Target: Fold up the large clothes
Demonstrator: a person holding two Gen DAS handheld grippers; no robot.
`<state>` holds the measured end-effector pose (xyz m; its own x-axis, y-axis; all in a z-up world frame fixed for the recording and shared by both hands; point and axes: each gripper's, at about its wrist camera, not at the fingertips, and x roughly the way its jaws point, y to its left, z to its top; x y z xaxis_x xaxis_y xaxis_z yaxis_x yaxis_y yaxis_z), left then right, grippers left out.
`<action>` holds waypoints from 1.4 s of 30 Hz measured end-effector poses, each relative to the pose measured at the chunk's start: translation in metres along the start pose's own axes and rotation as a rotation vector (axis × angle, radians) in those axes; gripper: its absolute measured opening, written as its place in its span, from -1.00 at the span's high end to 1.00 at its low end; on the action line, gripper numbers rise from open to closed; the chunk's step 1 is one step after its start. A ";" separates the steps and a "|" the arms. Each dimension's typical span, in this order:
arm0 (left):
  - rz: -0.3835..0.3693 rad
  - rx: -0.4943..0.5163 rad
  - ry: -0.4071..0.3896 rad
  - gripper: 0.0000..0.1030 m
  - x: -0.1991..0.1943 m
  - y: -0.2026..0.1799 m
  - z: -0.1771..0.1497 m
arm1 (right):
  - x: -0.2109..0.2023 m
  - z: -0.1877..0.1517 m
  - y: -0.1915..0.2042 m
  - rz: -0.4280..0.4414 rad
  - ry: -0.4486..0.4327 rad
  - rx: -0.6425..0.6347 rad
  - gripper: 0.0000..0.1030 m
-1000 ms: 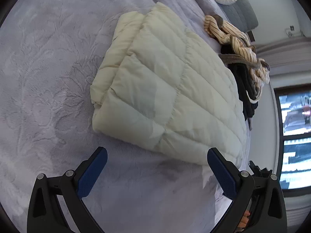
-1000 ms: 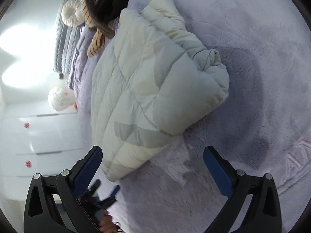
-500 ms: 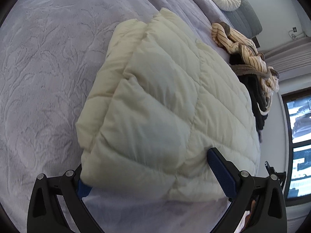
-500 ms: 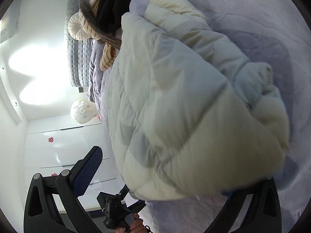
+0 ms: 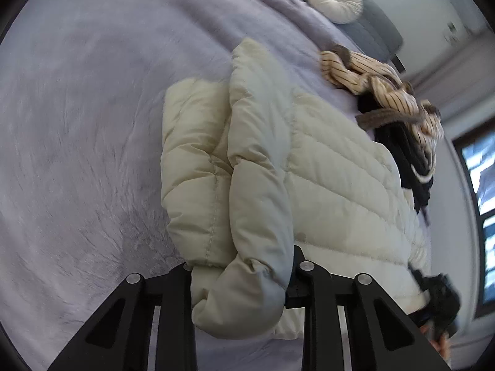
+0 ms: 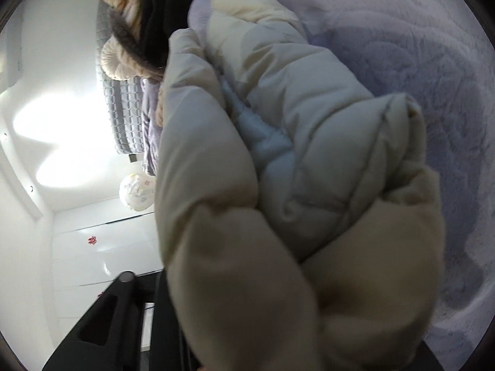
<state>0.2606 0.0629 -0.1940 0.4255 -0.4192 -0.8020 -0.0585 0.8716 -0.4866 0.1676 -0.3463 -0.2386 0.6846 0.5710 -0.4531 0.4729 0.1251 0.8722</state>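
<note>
- My left gripper (image 5: 241,278) is closing on the near corner of the cream puffer jacket (image 5: 309,170); a thick roll of padding bulges out from between its two fingers, so the corner is clamped
- My right gripper (image 6: 247,324) is closing too, and the jacket (image 6: 278,154) fills its view; one dark finger (image 6: 123,309) shows at lower left, the other is buried under the padding, and I judge the padding is pinched between them
- The jacket lies part-folded on the lilac bedspread (image 5: 77,123), its far edge just beside a heap of striped and black clothes (image 5: 396,102), with a round white cushion (image 5: 335,0) beyond
- To do this fold well I should grip through every layer, since slippery down shell tends to slide out, and I'd let the air squeeze out before lifting
- I should raise both corners together and level, carry them over toward the far edge, and stop short of the striped heap
- Lay down slowly so the bulk doesn't spring back
- I can read no brand, label or writing on the jacket; small red marks on the white cupboard (image 6: 92,247) are too small to make out
</note>
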 end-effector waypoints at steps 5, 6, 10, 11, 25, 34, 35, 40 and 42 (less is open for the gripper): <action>-0.004 0.070 -0.025 0.47 -0.028 -0.011 -0.002 | -0.009 -0.008 0.007 0.032 0.002 -0.016 0.50; -0.001 0.084 -0.025 0.47 -0.034 -0.013 -0.004 | -0.012 -0.012 0.008 0.039 0.005 -0.020 0.50; -0.003 0.125 -0.008 0.47 -0.058 -0.014 -0.017 | -0.023 -0.023 0.019 0.040 0.014 -0.037 0.50; -0.006 0.132 -0.003 0.47 -0.063 -0.013 -0.022 | -0.028 -0.030 0.019 0.040 0.017 -0.037 0.50; -0.003 0.192 0.174 0.47 -0.130 0.030 -0.126 | -0.082 -0.113 -0.030 0.014 0.076 0.033 0.50; 0.020 0.191 0.255 0.46 -0.136 0.049 -0.159 | -0.076 -0.126 -0.050 -0.109 0.092 0.067 0.47; 0.023 0.193 0.258 0.44 -0.137 0.049 -0.160 | -0.075 -0.124 -0.048 -0.125 0.095 0.060 0.43; 0.134 0.229 0.274 -0.35 -0.141 0.044 -0.158 | -0.065 -0.114 -0.023 -0.224 0.122 0.023 0.26; 0.163 0.240 0.272 -0.38 -0.148 0.046 -0.158 | -0.069 -0.115 -0.014 -0.269 0.132 0.000 -0.02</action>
<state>0.0519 0.1247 -0.1520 0.1715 -0.2941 -0.9403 0.1213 0.9535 -0.2761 0.0503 -0.2943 -0.1982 0.4564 0.6182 -0.6400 0.6278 0.2860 0.7239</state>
